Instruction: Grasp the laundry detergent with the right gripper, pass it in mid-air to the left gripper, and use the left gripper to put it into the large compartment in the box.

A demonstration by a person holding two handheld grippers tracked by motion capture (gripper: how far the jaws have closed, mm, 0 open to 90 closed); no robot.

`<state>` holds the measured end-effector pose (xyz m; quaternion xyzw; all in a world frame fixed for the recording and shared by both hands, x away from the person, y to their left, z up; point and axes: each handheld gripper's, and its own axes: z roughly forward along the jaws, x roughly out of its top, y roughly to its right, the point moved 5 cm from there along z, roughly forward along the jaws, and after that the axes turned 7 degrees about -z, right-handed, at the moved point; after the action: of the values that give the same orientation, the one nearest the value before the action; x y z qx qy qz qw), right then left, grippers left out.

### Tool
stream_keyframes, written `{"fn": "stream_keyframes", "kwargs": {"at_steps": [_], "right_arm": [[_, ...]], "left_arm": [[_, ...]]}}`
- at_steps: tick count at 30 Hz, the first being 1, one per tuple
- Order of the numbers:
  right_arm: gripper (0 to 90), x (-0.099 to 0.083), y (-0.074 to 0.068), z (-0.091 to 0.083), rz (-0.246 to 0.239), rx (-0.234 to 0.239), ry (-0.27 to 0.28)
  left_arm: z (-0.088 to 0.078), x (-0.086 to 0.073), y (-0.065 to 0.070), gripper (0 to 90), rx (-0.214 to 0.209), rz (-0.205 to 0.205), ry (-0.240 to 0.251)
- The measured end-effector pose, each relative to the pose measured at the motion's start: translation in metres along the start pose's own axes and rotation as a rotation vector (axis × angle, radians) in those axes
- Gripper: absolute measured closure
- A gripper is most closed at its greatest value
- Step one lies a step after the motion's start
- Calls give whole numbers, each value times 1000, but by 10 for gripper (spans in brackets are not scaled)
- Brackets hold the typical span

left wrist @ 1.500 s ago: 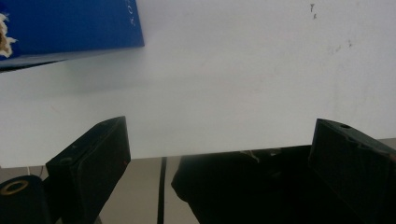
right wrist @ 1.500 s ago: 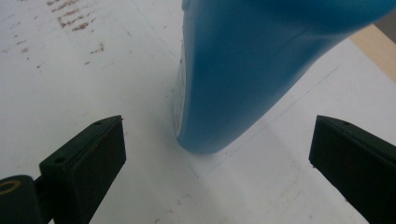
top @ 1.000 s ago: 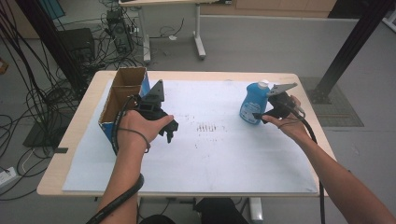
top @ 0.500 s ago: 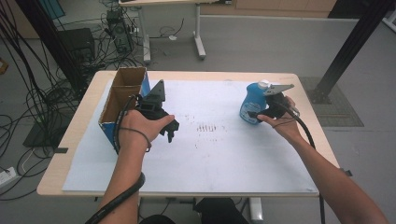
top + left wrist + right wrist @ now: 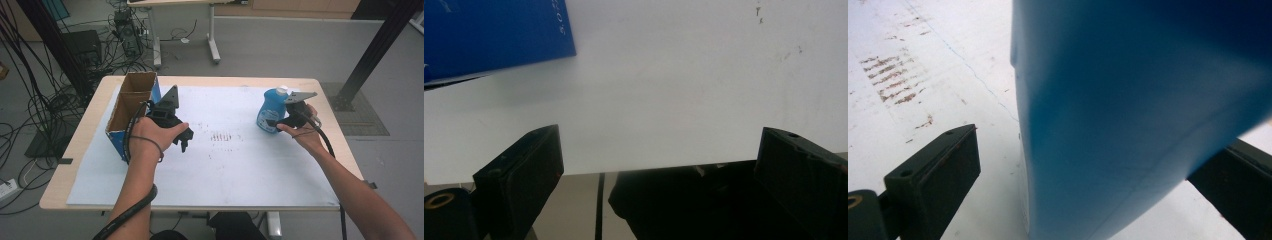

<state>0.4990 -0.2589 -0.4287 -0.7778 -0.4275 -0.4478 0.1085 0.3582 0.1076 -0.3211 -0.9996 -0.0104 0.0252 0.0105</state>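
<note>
I see my right gripper (image 5: 274, 121) with its jaws spread around the blue bottle (image 5: 271, 110) standing on the white sheet (image 5: 240, 165), not clamped, while my left gripper (image 5: 183, 141) hangs released beside the cardboard box (image 5: 131, 107).

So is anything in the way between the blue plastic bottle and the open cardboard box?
Yes: between the blue plastic bottle and the open cardboard box the left gripper hangs beside the box, its jaws apart and holding nothing.
</note>
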Motion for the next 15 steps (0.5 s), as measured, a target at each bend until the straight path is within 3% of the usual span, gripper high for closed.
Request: {"fn": "stream_keyframes", "kwargs": {"at_steps": [15], "right_arm": [[23,3,-2,0,-18,-3,5]], "left_arm": [[-2,1,4,58,2,8,2]]}}
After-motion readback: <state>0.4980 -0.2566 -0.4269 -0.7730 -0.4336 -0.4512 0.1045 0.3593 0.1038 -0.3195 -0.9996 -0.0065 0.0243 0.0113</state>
